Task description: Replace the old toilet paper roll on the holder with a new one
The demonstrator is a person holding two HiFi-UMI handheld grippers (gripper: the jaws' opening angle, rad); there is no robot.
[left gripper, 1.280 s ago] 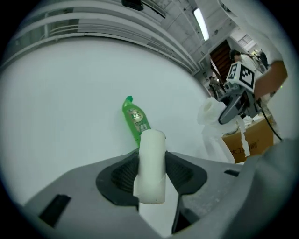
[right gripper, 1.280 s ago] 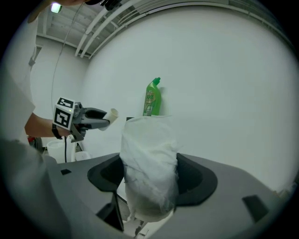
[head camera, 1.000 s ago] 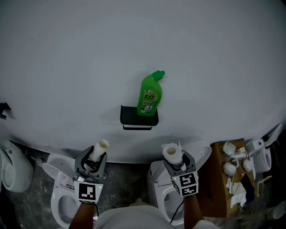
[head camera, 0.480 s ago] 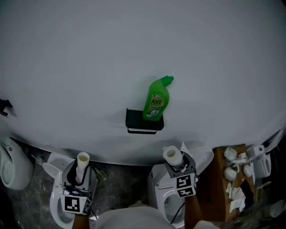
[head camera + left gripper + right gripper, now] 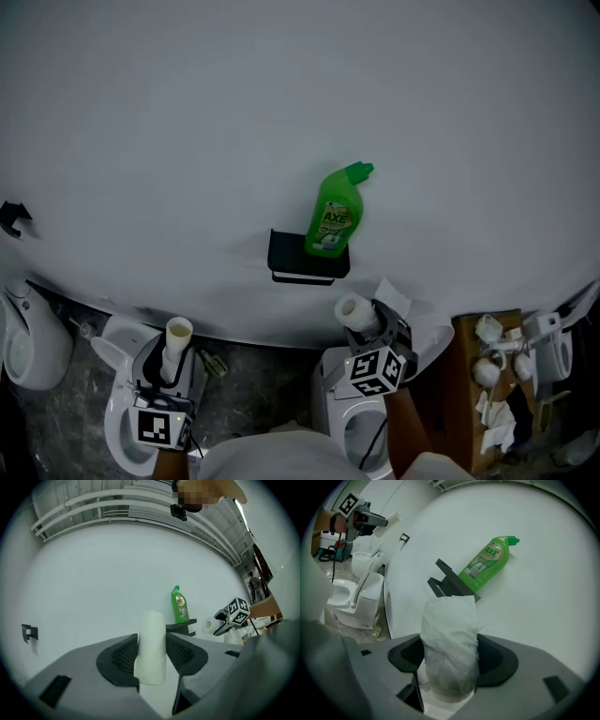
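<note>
Within right claw (image 5: 451, 667) sits paper roll (image 5: 450, 627), apparently clamped.

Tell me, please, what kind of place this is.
Probably a storeroom or test room for bathroom fittings, not a real bathroom: several toilets stand side by side along a white wall, a green cleaner bottle sits on a black wall holder, and a brown box holds loose white parts.

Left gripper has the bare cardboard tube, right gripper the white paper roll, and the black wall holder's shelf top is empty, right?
Not empty: a green plastic cleaner bottle stands on the black wall holder, as the head view shows. The rest holds.
</note>
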